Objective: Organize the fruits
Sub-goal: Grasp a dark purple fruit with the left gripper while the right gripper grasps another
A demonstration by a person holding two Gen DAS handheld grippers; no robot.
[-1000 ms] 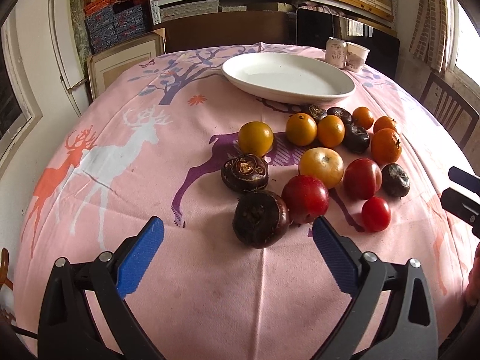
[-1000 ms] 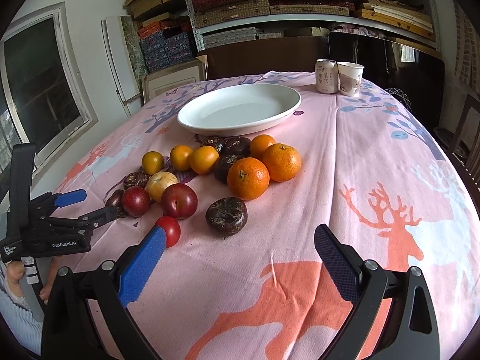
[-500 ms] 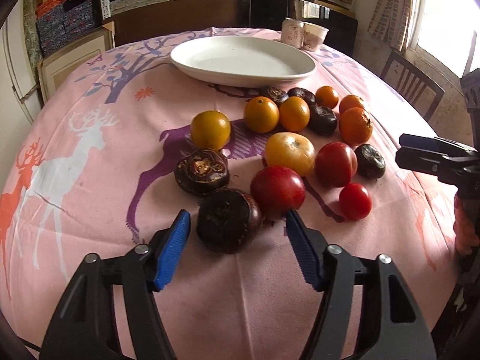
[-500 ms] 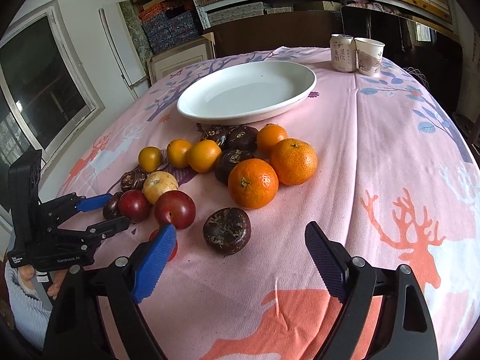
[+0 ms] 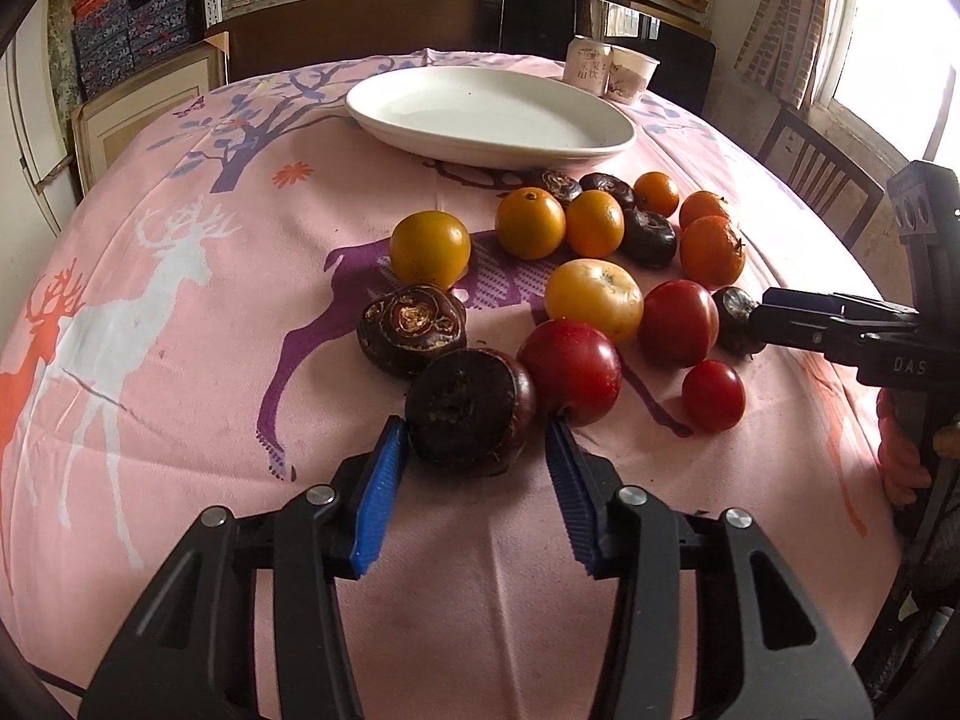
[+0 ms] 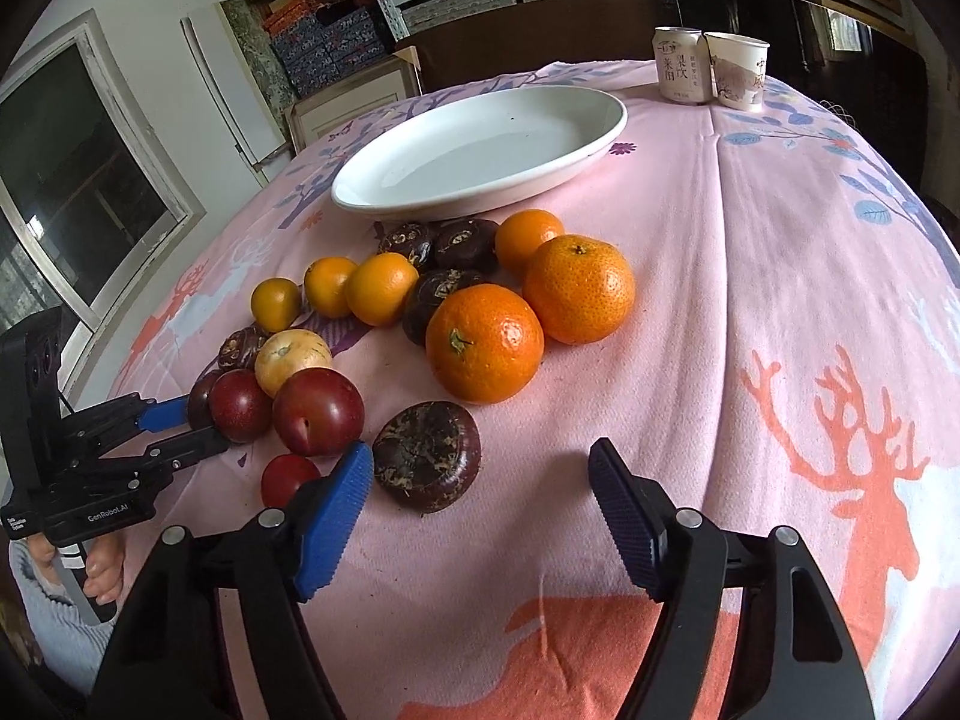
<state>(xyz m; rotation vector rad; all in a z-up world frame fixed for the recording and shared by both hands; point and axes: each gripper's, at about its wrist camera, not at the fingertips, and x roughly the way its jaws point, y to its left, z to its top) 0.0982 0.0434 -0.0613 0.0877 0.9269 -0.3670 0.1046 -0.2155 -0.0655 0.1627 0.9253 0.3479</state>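
Left claw (image 5: 474,444) wide, we straddled near dark fruit (image 5: 471,411) | right claw (image 6: 480,468) wide | advice: centre, avoid red plum (image 5: 573,369) | plate (image 5: 489,147) empty

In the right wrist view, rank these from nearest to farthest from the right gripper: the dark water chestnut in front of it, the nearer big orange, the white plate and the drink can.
1. dark water chestnut, just ahead, left
2. nearer big orange, behind it
3. white plate, mid-table
4. drink can, far edge
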